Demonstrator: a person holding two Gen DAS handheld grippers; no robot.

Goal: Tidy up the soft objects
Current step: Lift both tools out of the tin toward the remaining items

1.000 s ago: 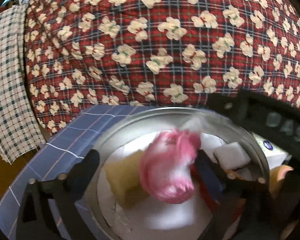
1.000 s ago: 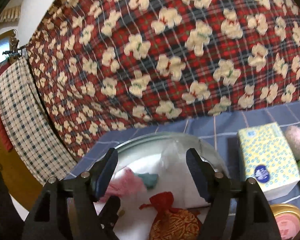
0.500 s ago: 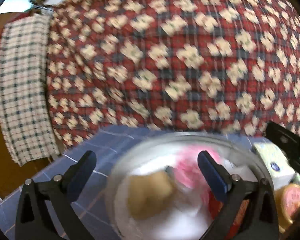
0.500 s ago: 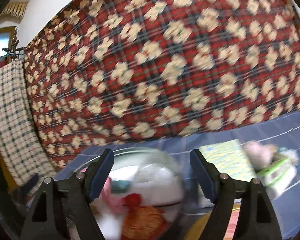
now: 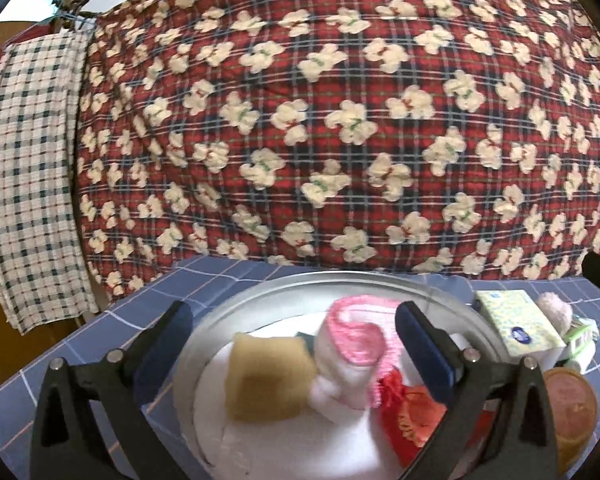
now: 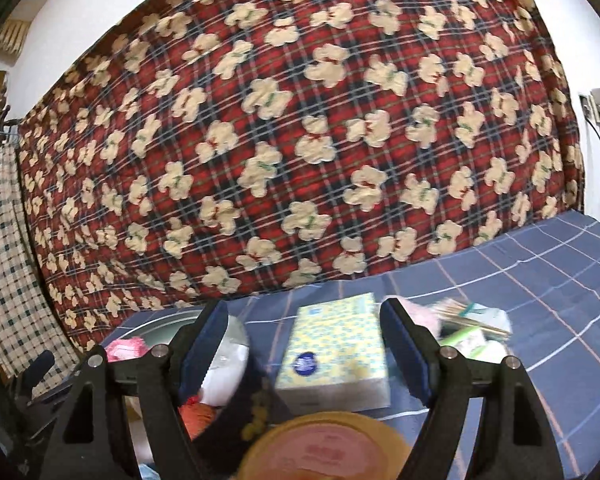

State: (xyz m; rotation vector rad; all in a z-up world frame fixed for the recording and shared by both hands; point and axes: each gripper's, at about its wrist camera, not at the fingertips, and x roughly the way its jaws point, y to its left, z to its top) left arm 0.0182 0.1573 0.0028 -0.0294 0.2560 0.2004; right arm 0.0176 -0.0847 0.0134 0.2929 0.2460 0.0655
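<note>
In the left wrist view a round metal basin (image 5: 260,292) holds a yellow sponge (image 5: 266,380), a rolled pink and white cloth (image 5: 352,344) and a red and orange pouch (image 5: 412,416) on white padding. My left gripper (image 5: 294,350) is open and empty above the basin. In the right wrist view my right gripper (image 6: 304,344) is open and empty, with a yellow tissue pack (image 6: 336,356) between its fingers further on. A pink fluffy item (image 6: 420,316) lies behind the pack.
A round tin with an orange lid (image 6: 324,448) sits close below the right gripper, also in the left wrist view (image 5: 572,404). A green and white packet (image 6: 472,336) lies right of the tissue pack. A red teddy-bear blanket (image 5: 320,120) backs the blue checked table cover (image 6: 540,280).
My left gripper has let go of the pink cloth, which now lies in the basin, and has pulled back and up. My right gripper has swung right, from the basin to the tissue pack.
</note>
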